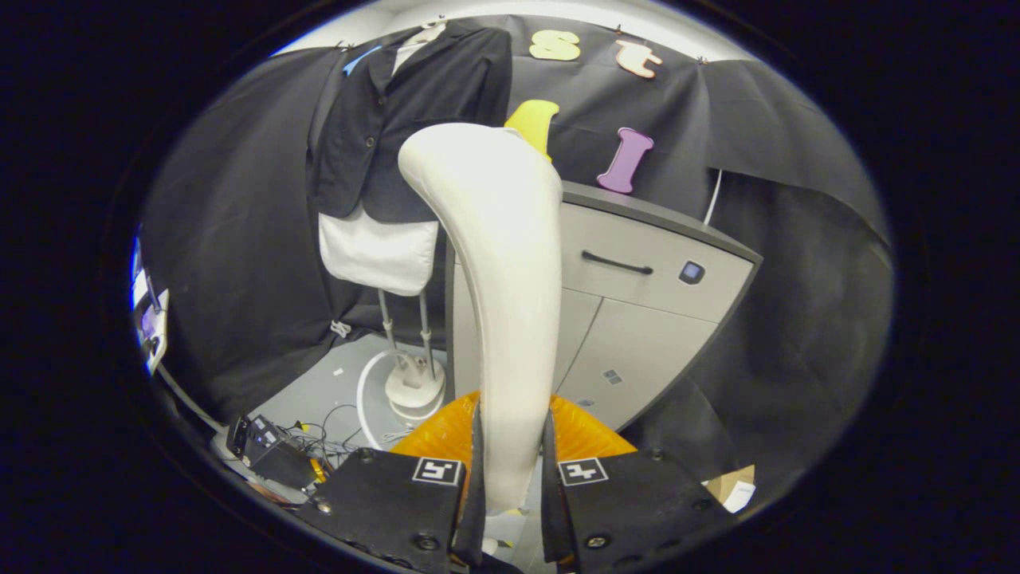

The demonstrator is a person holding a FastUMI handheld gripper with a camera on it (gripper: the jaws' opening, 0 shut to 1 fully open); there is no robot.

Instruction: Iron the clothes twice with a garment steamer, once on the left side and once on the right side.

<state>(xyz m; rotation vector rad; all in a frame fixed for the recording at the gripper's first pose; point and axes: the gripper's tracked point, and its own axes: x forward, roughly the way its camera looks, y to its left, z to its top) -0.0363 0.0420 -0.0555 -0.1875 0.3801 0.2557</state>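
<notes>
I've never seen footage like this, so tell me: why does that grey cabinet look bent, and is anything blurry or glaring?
In the gripper view, the fisheye lens bows the cabinet edges; the steamer, clamped in the gripper, looms oversized because it is close. Lighting is even, with no harsh glare, and the dark jacket on its stand stays fairly sharp.

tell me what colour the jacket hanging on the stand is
Black, over a white garment; the jacket shows best in the gripper view, beyond the steamer held in the tongs.
</notes>
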